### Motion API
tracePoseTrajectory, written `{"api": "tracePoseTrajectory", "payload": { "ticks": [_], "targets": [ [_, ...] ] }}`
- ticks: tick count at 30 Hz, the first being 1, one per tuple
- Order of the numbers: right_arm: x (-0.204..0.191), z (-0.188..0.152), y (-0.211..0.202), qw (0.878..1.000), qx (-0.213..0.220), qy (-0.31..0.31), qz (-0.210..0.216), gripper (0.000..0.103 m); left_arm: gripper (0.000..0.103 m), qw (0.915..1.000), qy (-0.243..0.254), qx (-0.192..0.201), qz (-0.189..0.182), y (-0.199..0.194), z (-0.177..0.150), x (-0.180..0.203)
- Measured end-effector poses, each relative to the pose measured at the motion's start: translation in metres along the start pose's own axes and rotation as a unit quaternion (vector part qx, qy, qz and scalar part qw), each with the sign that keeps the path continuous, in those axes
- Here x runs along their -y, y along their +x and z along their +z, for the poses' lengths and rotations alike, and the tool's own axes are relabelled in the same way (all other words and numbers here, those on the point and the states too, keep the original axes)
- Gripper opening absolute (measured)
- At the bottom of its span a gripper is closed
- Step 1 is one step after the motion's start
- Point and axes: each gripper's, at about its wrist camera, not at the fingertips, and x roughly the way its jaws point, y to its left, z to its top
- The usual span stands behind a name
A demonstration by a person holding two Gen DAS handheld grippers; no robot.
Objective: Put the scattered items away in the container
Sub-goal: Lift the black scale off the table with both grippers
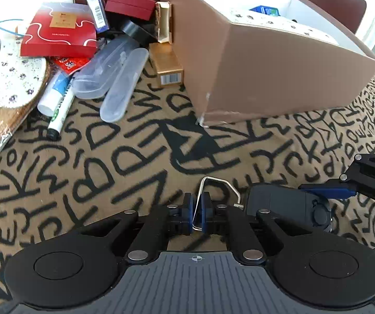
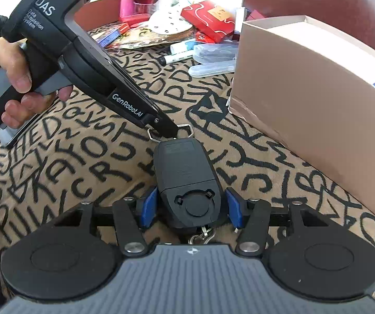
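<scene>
Nearest the right wrist camera, the right tool (image 2: 191,208) straddles a black handheld scale (image 2: 185,178) lying on the letter-patterned tabletop (image 2: 83,172). Its blue pads (image 2: 149,205) stand either side of the scale's rounded end, and whether they press on it is hard to tell. At the scale's far end, the left tool (image 1: 197,209) is clenched on the scale's metal wire loop (image 1: 215,183); a hand (image 2: 7,78) grips that tool's handle. Just beside stands the open cardboard box (image 1: 266,65). Beyond lies a heap of scattered items: clear plastic cases (image 1: 109,78), a marker (image 1: 60,110) and a red box (image 1: 59,34).
</scene>
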Motion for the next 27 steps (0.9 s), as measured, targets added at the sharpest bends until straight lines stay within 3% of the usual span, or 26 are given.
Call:
{"api": "tracePoseTrajectory", "payload": {
  "ticks": [4,8,9,11,13,19,20,23,27],
  "targets": [
    [-0.002,-0.01,-0.007,1.0,-0.006,-0.016,0.002,0.06,0.0,0.9998,0.002,-0.009,-0.015,-0.004,-0.006,0.007],
    [0.003,-0.019,-0.01,1.0,-0.011,-0.024,0.007,0.061,0.0,0.9991,0.034,-0.022,-0.014,-0.001,-0.01,0.019],
    [0.004,-0.02,-0.011,1.0,-0.014,-0.027,0.006,0.062,0.003,0.9991,0.034,-0.023,-0.013,-0.001,-0.011,0.02],
    [0.005,-0.023,-0.012,0.999,-0.015,-0.033,0.007,0.063,0.021,0.9988,0.037,-0.026,-0.02,0.001,-0.011,0.021],
    [0.007,-0.024,-0.009,0.999,-0.018,-0.028,0.013,0.064,0.023,0.9985,0.042,-0.026,-0.022,0.003,-0.011,0.023],
    [0.0,-0.015,-0.003,0.999,-0.027,-0.036,0.006,0.058,0.013,0.9959,0.083,-0.02,0.03,0.004,-0.01,0.048],
    [0.001,-0.016,-0.005,0.999,-0.026,-0.03,0.007,0.058,0.001,0.9965,0.075,-0.017,0.032,0.003,-0.011,0.048],
    [0.002,-0.021,-0.013,1.0,-0.022,-0.019,0.01,0.058,0.0,0.999,0.04,-0.011,0.018,-0.002,-0.014,0.044],
    [-0.001,-0.024,-0.028,1.0,-0.012,-0.025,0.008,0.058,0.0,0.9988,0.043,0.006,0.025,-0.016,-0.019,0.055]
  ]
}}
